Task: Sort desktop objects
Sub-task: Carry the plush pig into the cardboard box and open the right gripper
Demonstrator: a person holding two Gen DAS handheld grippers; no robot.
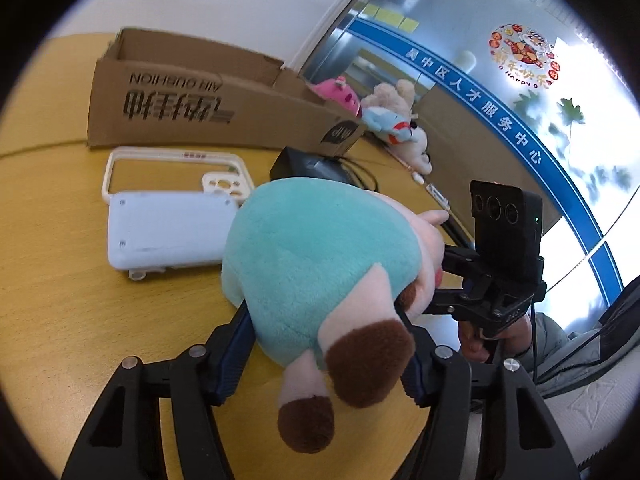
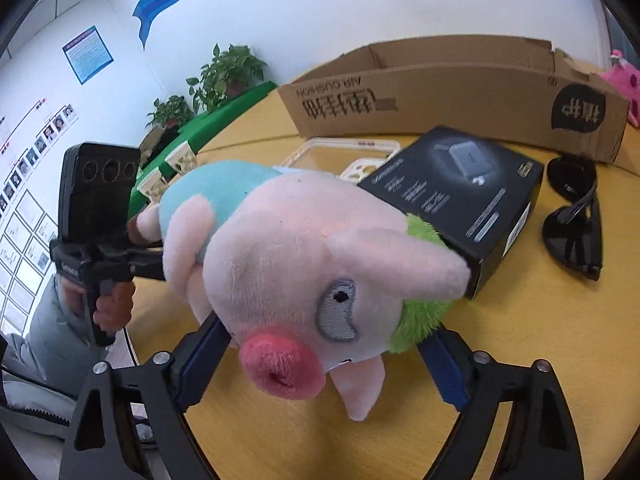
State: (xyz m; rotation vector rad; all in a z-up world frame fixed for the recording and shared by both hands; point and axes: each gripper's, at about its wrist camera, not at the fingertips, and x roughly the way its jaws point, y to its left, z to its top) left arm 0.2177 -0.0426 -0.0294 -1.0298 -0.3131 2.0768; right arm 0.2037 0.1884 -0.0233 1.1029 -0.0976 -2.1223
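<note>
A plush pig (image 1: pixel 320 264) with a teal body, pink limbs and brown hooves is held above the yellow table (image 1: pixel 52 240) by both grippers. My left gripper (image 1: pixel 320 320) is shut on its rear body. My right gripper (image 2: pixel 324 328) is shut on its pink head (image 2: pixel 304 272), which has a green fringe. The right gripper (image 1: pixel 472 292) shows from outside in the left wrist view, and the left gripper (image 2: pixel 148 248) shows in the right wrist view. An open cardboard box (image 1: pixel 208 108) stands at the back of the table.
A pale blue device (image 1: pixel 168 236) and a cream phone case frame (image 1: pixel 176 172) lie before the box. A black product box (image 2: pixel 456 196) and black sunglasses (image 2: pixel 572 216) lie to the right. More plush toys (image 1: pixel 392 120) sit by the box's far end. A glass wall is behind.
</note>
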